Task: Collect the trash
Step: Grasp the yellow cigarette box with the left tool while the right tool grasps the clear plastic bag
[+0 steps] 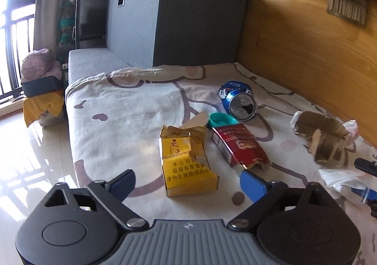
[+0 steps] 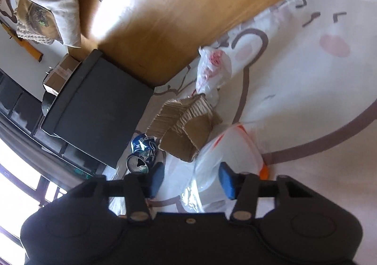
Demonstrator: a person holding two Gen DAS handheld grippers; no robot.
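Before me lies a bed sheet (image 1: 122,109) printed with brown cartoon outlines. On it, nearest me, a torn yellow cigarette pack (image 1: 186,161); right of it a red pack (image 1: 238,145). Farther off lie a teal cap (image 1: 221,119) and a crushed blue can (image 1: 238,102). Far right sits crumpled cardboard (image 1: 325,135) beside a white plastic bag (image 2: 212,69).

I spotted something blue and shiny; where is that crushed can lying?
The crushed blue can lies on the bedsheet near the wooden headboard, just beyond the teal cap and red cigarette pack.
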